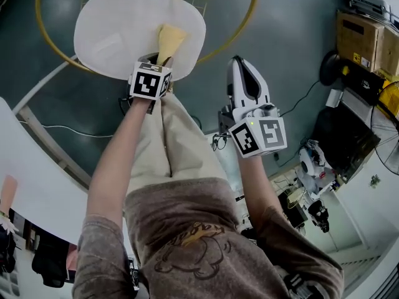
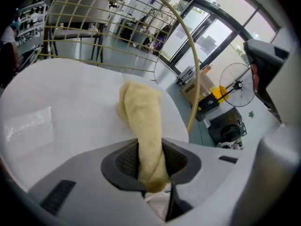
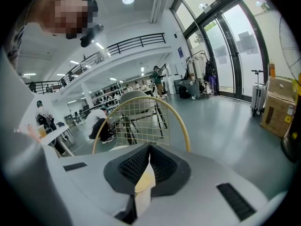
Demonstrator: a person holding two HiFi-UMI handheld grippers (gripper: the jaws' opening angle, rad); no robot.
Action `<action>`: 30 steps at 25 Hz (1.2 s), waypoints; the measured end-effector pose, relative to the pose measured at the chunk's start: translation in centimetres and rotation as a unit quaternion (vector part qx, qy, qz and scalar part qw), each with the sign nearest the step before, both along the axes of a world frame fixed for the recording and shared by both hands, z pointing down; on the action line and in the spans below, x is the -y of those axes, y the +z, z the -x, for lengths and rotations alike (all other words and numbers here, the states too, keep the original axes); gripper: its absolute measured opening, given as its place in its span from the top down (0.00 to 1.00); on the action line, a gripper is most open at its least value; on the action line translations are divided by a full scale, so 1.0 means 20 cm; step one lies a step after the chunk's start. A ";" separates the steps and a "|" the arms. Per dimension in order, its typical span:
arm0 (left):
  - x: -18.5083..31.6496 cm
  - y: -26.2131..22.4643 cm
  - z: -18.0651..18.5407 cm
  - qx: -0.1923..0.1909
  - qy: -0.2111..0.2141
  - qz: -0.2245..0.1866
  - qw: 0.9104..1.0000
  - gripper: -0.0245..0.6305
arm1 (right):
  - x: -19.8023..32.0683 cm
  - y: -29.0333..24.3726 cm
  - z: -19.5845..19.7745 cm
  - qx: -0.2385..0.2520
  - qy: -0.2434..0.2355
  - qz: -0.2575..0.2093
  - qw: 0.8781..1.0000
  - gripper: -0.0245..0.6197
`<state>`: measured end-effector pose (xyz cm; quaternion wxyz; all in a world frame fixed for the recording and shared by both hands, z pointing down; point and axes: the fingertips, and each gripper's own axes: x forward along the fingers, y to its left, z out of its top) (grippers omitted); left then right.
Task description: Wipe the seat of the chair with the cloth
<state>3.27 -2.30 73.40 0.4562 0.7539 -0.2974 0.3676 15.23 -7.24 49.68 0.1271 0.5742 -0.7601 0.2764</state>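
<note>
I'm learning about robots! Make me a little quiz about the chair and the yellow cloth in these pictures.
1. What is the left gripper shut on?
A) a yellow cloth
B) a sponge
C) nothing

2. True or false: the right gripper has its jaws spread wide apart.

3. Fill in the missing word: the free end of the cloth lies on the chair's white ____.

Key
1. A
2. False: its jaws are together, with nothing held between them.
3. seat
</note>
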 end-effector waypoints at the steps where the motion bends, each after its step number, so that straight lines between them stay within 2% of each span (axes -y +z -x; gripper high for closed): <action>1: -0.02 -0.01 -0.04 -0.009 0.007 0.002 1.000 0.80 | 0.00 0.00 -0.01 -0.001 0.001 0.000 1.000 0.92; 4: -0.07 -0.05 -0.15 -0.034 0.012 0.008 0.999 0.80 | -0.01 0.00 -0.04 -0.005 0.002 0.002 1.000 0.92; 8: -0.09 -0.08 -0.25 -0.063 -0.017 0.020 0.998 0.80 | -0.03 0.00 -0.07 -0.010 0.002 0.003 1.000 0.92; 10: -0.11 -0.10 -0.29 -0.074 -0.018 0.021 0.997 0.80 | -0.03 0.01 -0.08 -0.010 0.004 0.004 1.000 0.92; 13: -0.13 -0.13 -0.32 -0.088 -0.013 0.018 0.996 0.80 | -0.03 0.01 -0.06 -0.008 0.004 0.004 1.000 0.92; 16: -0.12 -0.16 -0.29 -0.097 -0.027 0.017 0.995 0.80 | -0.04 0.01 -0.03 -0.008 -0.010 0.004 1.000 0.92; 21: -0.02 -0.23 -0.06 -0.083 -0.066 -0.025 0.994 0.80 | -0.04 0.04 0.02 -0.004 -0.020 0.007 1.000 0.92; 25: 0.06 -0.29 0.22 -0.042 -0.063 -0.065 0.995 0.80 | -0.04 0.06 0.07 0.004 -0.027 0.007 1.000 0.92; 30: 0.16 -0.32 0.65 0.031 -0.105 -0.091 0.990 0.80 | -0.03 0.08 0.10 0.015 -0.033 0.004 0.999 0.92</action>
